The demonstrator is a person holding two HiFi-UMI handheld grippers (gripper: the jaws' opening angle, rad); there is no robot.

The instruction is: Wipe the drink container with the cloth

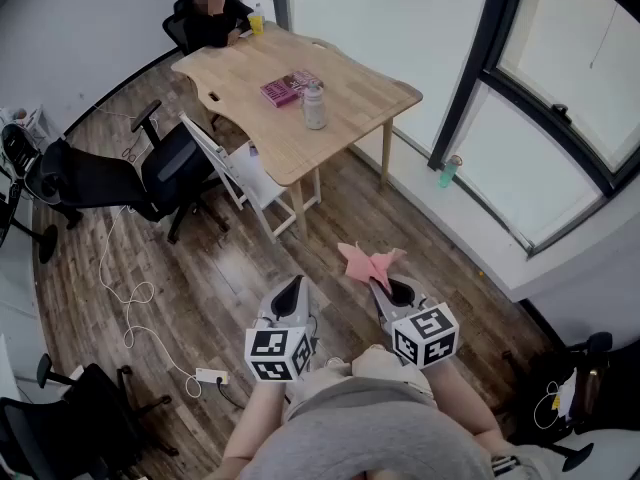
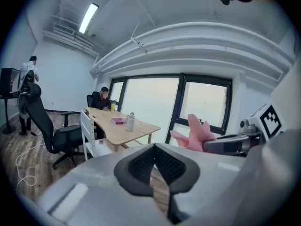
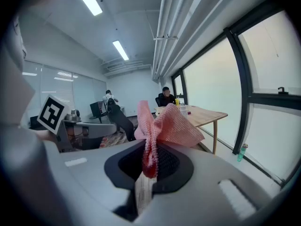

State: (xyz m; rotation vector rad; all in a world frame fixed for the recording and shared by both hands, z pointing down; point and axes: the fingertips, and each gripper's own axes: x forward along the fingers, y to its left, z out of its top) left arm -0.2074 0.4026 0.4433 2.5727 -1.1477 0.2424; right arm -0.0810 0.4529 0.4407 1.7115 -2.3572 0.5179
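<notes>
Jaws: right clamped on the cloth point(image 3: 162, 126), left closed on nothing.
The right gripper point(image 1: 388, 286) and left gripper point(image 1: 290, 290) hang over the floor point(image 1: 200, 278), well apart from the table point(image 1: 365, 93), where the bottle point(image 1: 314, 106) stands upright just beside a book point(image 1: 283, 89) (a person point(image 1: 208, 13) sits at its far end).

a pale wooden table point(image 1: 350, 98) stands on the wood-plank floor point(image 1: 230, 258) near the window. on its top lie a pink book point(image 1: 288, 87) and, just beside it, the upright drink container point(image 1: 314, 106). a yellow cup point(image 1: 256, 24) sits at the far end. on the floor stand a black office chair point(image 1: 120, 178) and a white chair point(image 1: 245, 173) against the table. a white cable point(image 1: 130, 298) loops to what looks like a power strip point(image 1: 211, 376).
</notes>
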